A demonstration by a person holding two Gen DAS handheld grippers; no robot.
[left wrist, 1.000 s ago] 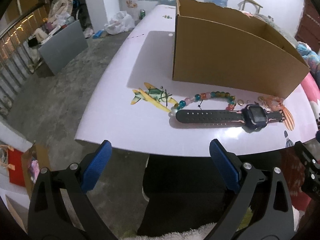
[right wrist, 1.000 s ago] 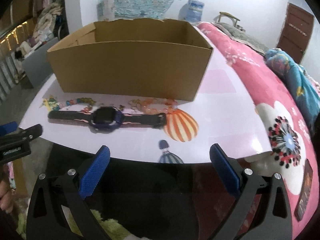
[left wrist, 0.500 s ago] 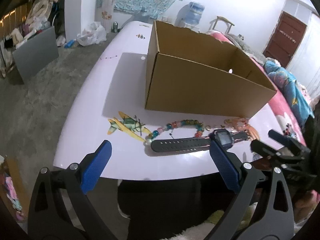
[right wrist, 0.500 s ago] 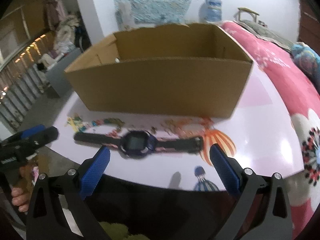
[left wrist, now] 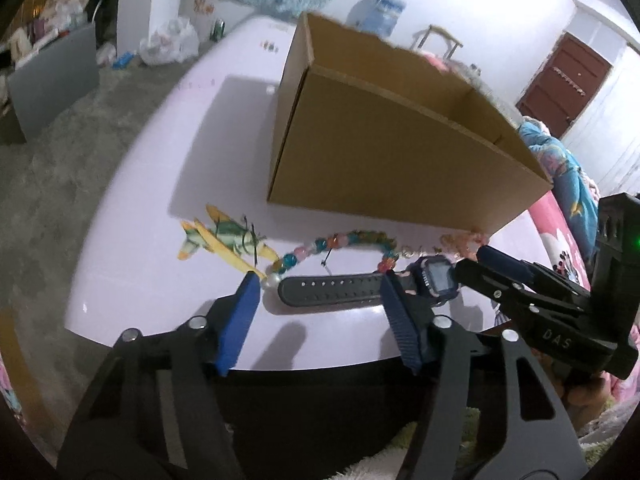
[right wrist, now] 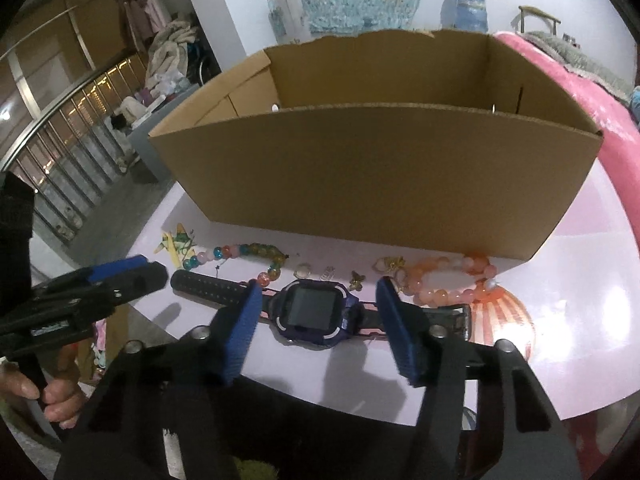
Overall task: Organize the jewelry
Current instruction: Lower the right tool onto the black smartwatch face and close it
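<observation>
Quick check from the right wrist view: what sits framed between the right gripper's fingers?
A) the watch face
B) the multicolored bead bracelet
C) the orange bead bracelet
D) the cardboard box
A: the watch face lies on the table between the right gripper fingers, not yet pinched; the orange bead bracelet is off to the right.

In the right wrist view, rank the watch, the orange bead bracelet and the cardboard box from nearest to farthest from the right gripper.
1. Watch: lying between the fingers of the right gripper, whose jaws have just been closing but not pressing it yet.
2. Orange bead bracelet: just beyond, to the right.
3. Cardboard box: farthest, standing behind all the jewelry.
</observation>
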